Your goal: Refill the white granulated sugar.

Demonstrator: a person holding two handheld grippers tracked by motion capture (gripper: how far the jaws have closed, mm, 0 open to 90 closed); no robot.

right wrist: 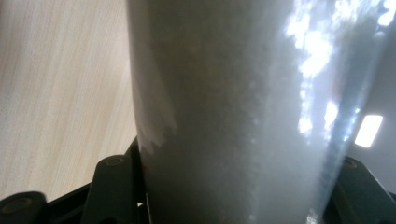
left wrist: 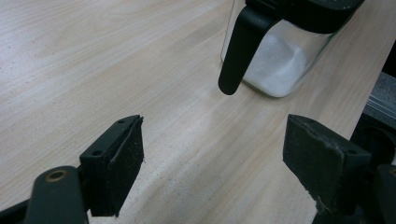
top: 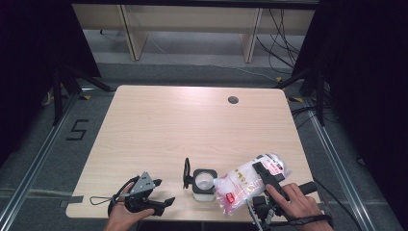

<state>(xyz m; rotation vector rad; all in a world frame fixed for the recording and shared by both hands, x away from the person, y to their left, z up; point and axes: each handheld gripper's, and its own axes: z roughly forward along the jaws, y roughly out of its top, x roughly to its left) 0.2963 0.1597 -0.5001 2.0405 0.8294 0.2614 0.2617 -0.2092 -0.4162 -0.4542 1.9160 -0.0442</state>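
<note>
Clearly the clear plastic bag (top: 245, 185) of white grains, with a red label, sits gripped between the right gripper's (top: 263, 180) half-closed jaws and leans over the open black-lidded jar (top: 203, 185) near the table's (top: 192, 120) front edge, while the left gripper (left wrist: 212, 158) gapes empty beside it.

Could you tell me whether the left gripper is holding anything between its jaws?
No, the left gripper is open with only bare table between its jaws, and the jar stands apart ahead of it.
</note>
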